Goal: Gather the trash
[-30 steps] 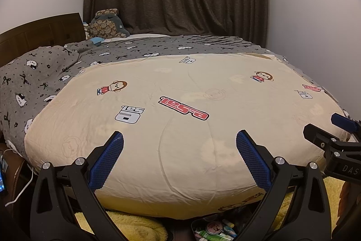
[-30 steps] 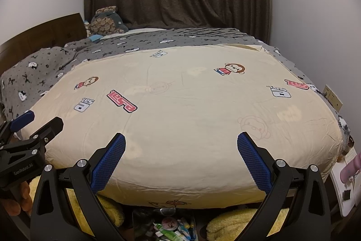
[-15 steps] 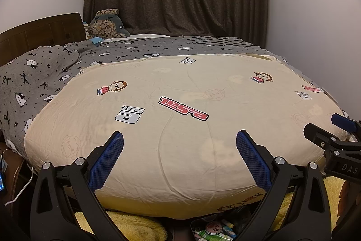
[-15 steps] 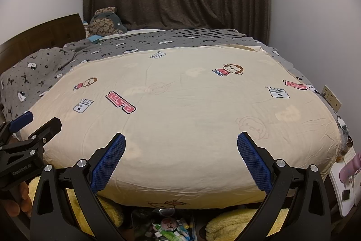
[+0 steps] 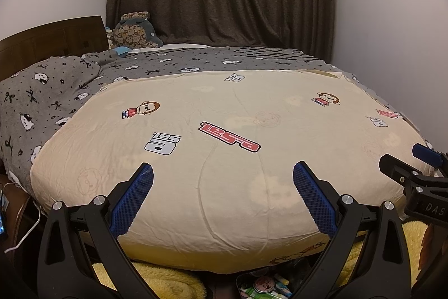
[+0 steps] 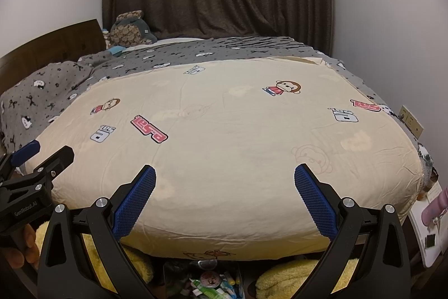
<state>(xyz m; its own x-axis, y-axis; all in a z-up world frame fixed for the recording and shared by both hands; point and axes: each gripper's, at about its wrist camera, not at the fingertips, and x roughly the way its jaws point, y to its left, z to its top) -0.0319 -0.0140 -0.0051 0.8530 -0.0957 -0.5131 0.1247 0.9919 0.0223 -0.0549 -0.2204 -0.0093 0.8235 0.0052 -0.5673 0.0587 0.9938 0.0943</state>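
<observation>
My left gripper (image 5: pixel 222 173) is open, its blue pads (image 5: pixel 134 201) spread wide over the near edge of a cream duvet (image 5: pixel 224 108). My right gripper (image 6: pixel 224 173) is open in the same way, a little further right along the bed. Nothing lies between either pair of fingers. Each gripper shows in the other's view: the right gripper (image 5: pixel 406 159) at the right edge, the left gripper (image 6: pixel 47 152) at the left edge with a hand (image 6: pixel 16 257) on it. Below the foot of the bed sits an open container (image 6: pixel 212 282) (image 5: pixel 263 285) of small tubes and a round tin. I see no loose trash on the duvet.
A grey patterned blanket (image 5: pixel 56 91) covers the bed's left side and far end, with a plush toy (image 5: pixel 134 30) by the wooden headboard (image 5: pixel 50 35). Yellow fluffy fabric (image 6: pixel 285 276) lies under the bed's foot. A wall socket (image 6: pixel 410 121) and a white stand (image 6: pixel 431 237) are at the right; a white cable (image 5: pixel 25 234) hangs at the left.
Both grippers stay open. The two views drift only very slightly; nothing on the bed has moved.
</observation>
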